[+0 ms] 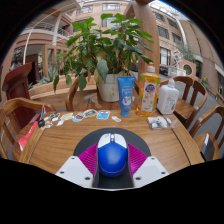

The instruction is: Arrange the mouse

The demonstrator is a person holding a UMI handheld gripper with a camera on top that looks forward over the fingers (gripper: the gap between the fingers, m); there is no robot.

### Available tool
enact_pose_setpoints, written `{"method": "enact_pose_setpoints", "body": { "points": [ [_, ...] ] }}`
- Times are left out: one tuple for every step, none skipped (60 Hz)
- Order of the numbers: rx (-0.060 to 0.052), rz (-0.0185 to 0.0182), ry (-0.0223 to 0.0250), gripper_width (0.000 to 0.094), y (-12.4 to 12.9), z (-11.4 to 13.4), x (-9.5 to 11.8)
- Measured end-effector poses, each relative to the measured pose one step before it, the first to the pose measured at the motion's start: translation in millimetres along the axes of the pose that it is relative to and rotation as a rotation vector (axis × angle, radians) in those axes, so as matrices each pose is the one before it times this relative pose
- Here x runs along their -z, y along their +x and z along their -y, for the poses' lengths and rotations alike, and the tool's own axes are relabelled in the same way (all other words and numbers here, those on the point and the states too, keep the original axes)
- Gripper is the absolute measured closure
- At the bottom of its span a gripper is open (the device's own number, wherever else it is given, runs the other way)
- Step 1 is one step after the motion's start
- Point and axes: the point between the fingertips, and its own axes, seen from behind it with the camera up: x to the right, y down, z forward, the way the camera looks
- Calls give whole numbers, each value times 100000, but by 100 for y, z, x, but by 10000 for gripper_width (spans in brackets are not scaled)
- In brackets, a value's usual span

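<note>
Your gripper (112,168) was clamped on the blue mouse (112,155), both pads pressing its sides over the black mat (112,137). Mouse's rear end was cut off; small items beyond the mat unreadable.

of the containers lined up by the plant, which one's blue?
The left one: the blue canister, right beside the plant pot. The bottle next to it is yellow-orange, and the white pump bottle stands farthest from the pot.
</note>
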Motion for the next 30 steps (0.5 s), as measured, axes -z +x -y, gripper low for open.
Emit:
{"method": "enact_pose_setpoints", "body": {
  "points": [
    [-139, -12, -851, 541, 112, -398, -214],
    [-86, -158, -1155, 535, 25, -225, -521],
    [38, 94, -619, 516, 55, -551, -163],
    [163, 203, -679, 511, 18, -314, -165],
    [196, 328, -820, 498, 2, -373, -149],
    [-91, 340, -728, 485, 0, -303, -105],
    [-334, 437, -836, 473, -46, -304, -108],
    [-528, 572, -815, 460, -76, -266, -40],
    [-493, 572, -828, 448, -127, -270, -27],
    [-201, 360, -1284, 434, -139, 11, 23],
    [165, 356, -101, 421, -20, -117, 91],
    [361, -31, 468, 398, 31, 46, 143],
    [391, -562, 466, 364, 132, 58, 181],
    [509, -667, 607, 322, 143, 124, 238],
    [556, -670, 696, 275, 129, 169, 303],
    [538, -650, 688, 228, 90, 187, 332],
    [580, -487, 730, 178, 66, 207, 402],
    [492, -318, 815, 124, 26, 234, 416],
    [414, -226, 711, 74, -24, 246, 472],
    [390, -256, 692, 72, 21, 247, 509],
    [222, -72, 421, 90, -19, 194, 529],
    [18, -272, 406, 96, 21, 224, 569],
    [-93, -86, 221, 92, 52, 331, 559],
    [-280, -99, 473, 85, -31, 256, 606],
    [-221, -42, 518, 78, -53, 224, 656],
    [-120, 26, 556, 73, -52, 246, 674],
    [-38, 61, 551, 73, -79, 258, 732],
    [24, 146, 584, 74, -87, 275, 764],
    [25, 61, 646, 72, -58, 286, 774],
    [10, -63, 646, 74, -25, 270, 826]
  ]
}}
